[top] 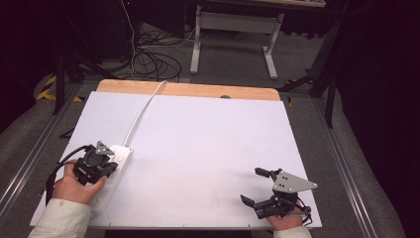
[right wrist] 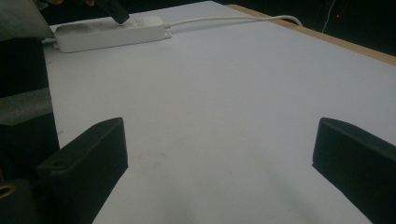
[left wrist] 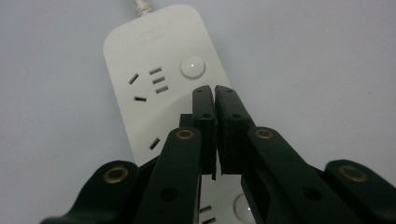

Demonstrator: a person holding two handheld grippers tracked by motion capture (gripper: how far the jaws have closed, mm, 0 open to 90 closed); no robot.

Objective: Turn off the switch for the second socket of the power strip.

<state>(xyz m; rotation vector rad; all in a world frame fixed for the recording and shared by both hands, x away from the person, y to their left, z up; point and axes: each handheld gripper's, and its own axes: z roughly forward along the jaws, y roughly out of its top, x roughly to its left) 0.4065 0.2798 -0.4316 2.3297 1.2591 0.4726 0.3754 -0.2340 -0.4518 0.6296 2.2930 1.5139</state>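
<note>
**Power strip at left edge of table; left jaws pressed together over its face**

Landmark: power strip (top: 115, 166).

Nearest the person, the right gripper (top: 261, 189) sat low over the white table (top: 208, 144), well apart from the power strip and to its right. Its jaws stood wide apart with nothing between them; the right gripper view showed bare tabletop in the gap.

The left gripper (left wrist: 215, 100) was directly above the power strip, jaws brought together with no gap to speak of and nothing held. The tips lay just short of a round button (left wrist: 192, 67), with a socket group (left wrist: 145, 84) to their left. Whether the tips touched the casing could not be told.

Beyond the strip, its white cord (top: 143, 109) ran away to the far edge of the table and off it.

Handling judgement: the strip looked like rigid smooth plastic, light, probably prone to sliding on the smooth sheet. The cord would drag and resist a turn. Best hold seemed across the narrow width, on the long side walls near mid-length. For a button press, closed tips should do, though the body might skate.
</note>
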